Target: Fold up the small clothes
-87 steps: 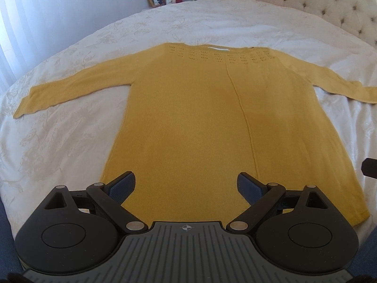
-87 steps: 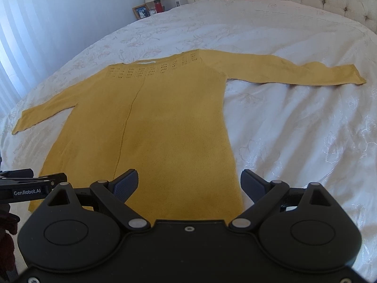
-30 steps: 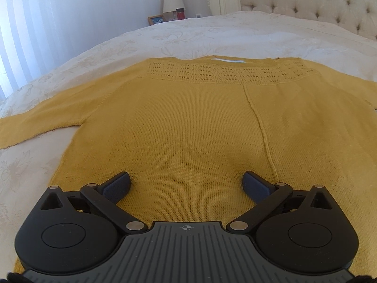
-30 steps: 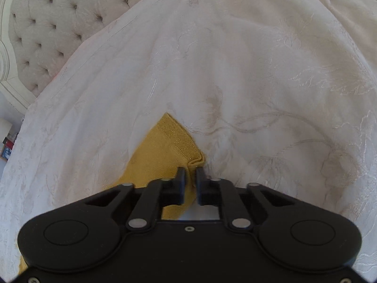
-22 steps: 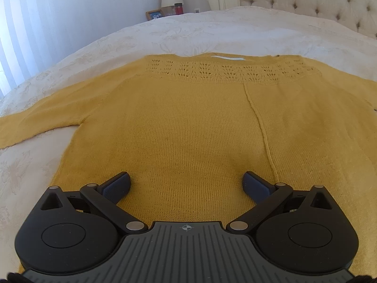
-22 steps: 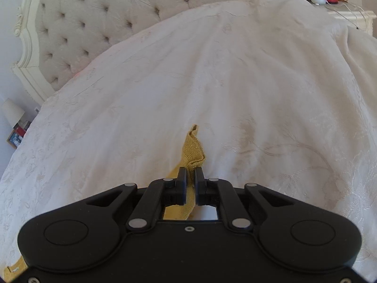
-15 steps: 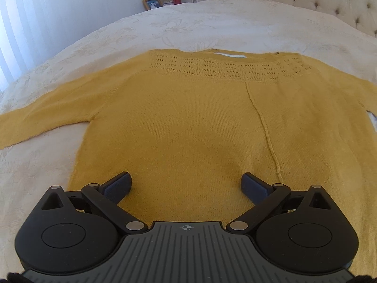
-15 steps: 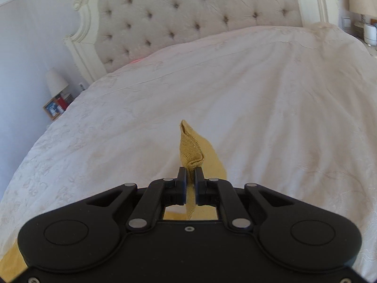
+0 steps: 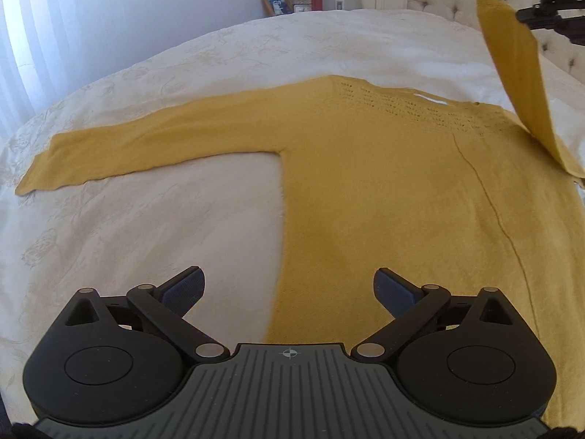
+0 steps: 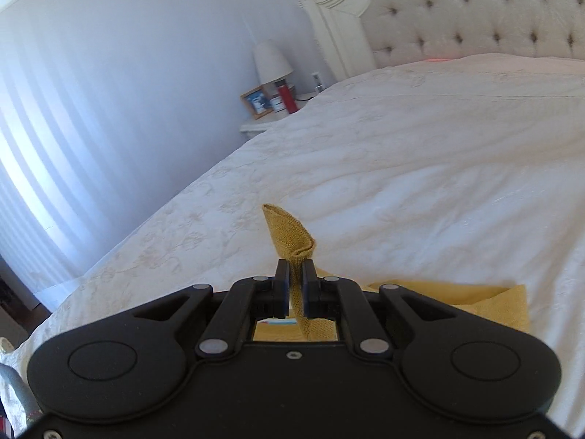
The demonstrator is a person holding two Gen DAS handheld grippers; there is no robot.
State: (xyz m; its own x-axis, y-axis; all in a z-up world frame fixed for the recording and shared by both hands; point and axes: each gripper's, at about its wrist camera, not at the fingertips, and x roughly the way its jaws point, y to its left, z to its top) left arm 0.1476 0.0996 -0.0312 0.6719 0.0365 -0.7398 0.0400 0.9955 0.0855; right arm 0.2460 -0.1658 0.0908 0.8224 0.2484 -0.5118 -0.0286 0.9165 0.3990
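Observation:
A mustard-yellow knit sweater (image 9: pixel 384 190) lies flat on the white bed, its left sleeve (image 9: pixel 146 150) stretched out to the left. My left gripper (image 9: pixel 289 285) is open and empty, low over the sweater's left side edge. My right gripper (image 10: pixel 296 278) is shut on the cuff of the right sleeve (image 10: pixel 290 234). In the left wrist view that sleeve (image 9: pixel 519 73) hangs lifted above the sweater's right shoulder, with the right gripper (image 9: pixel 548 11) at the top right corner.
The white embroidered bedspread (image 9: pixel 146 241) surrounds the sweater. A tufted headboard (image 10: pixel 475 18) stands at the far end. A nightstand with a lamp (image 10: pixel 272 62), a framed photo (image 10: pixel 256 102) and a red bottle (image 10: pixel 287 98) is beside the bed.
My right gripper has lifted the sleeve cuff off the bed and swung it over toward the sweater body. My left gripper has shifted left, to the sweater's left edge.

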